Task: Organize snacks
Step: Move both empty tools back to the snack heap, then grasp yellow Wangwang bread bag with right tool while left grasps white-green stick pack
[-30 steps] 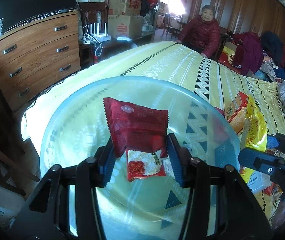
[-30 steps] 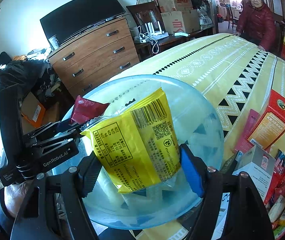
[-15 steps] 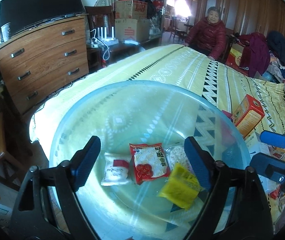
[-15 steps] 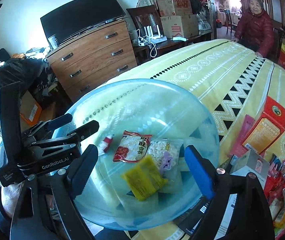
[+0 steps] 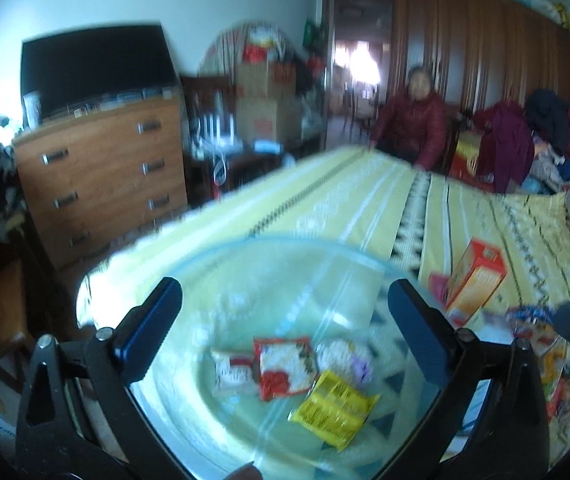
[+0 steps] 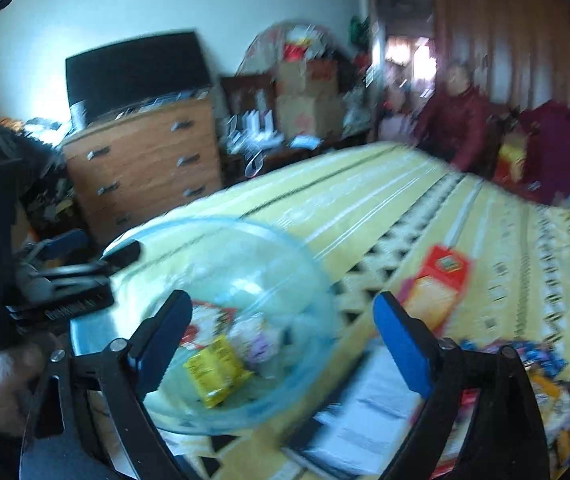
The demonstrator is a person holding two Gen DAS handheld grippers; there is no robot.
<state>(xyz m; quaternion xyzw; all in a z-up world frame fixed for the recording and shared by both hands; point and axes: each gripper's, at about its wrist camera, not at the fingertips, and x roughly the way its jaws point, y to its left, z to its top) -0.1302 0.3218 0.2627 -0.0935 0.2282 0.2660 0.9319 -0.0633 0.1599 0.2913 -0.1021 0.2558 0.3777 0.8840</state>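
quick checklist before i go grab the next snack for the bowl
1. Left claw empty: ok, its jaws have just been opening and stand wide with nothing between them.
2. Right claw empty: ok, jaws likewise just opened, nothing held.
3. Yellow packet inside the glass bowl: ok, lying beside the red and white packet.
4. Bowl settled on the bedspread: cannot tell, the picture is blurred.
5. Snacks left outside the bowl: ok, the orange box lies on the bedspread to its right.
6. Path to that box free: cannot tell.

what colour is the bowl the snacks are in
Clear with a pale blue tint, bowl; the left wrist view shows it best.
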